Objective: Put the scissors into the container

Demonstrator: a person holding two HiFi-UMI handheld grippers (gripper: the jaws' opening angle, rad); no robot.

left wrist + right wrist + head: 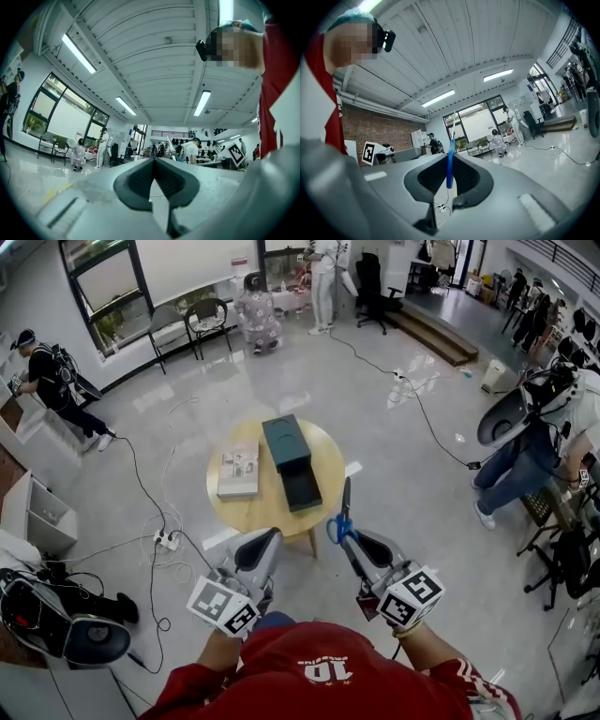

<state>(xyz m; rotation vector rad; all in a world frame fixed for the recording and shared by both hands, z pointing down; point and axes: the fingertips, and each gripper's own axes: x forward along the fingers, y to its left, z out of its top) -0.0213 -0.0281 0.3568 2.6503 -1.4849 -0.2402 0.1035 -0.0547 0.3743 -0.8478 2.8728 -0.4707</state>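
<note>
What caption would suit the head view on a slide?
Right gripper holds blue scissors near the round table with the dark container; left gripper shut, empty.

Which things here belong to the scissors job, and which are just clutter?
Job:
- scissors, clamped in right tool
- dark container on round table

Lying about:
- book on table
- power strip, cables on floor
- chairs by window
</note>
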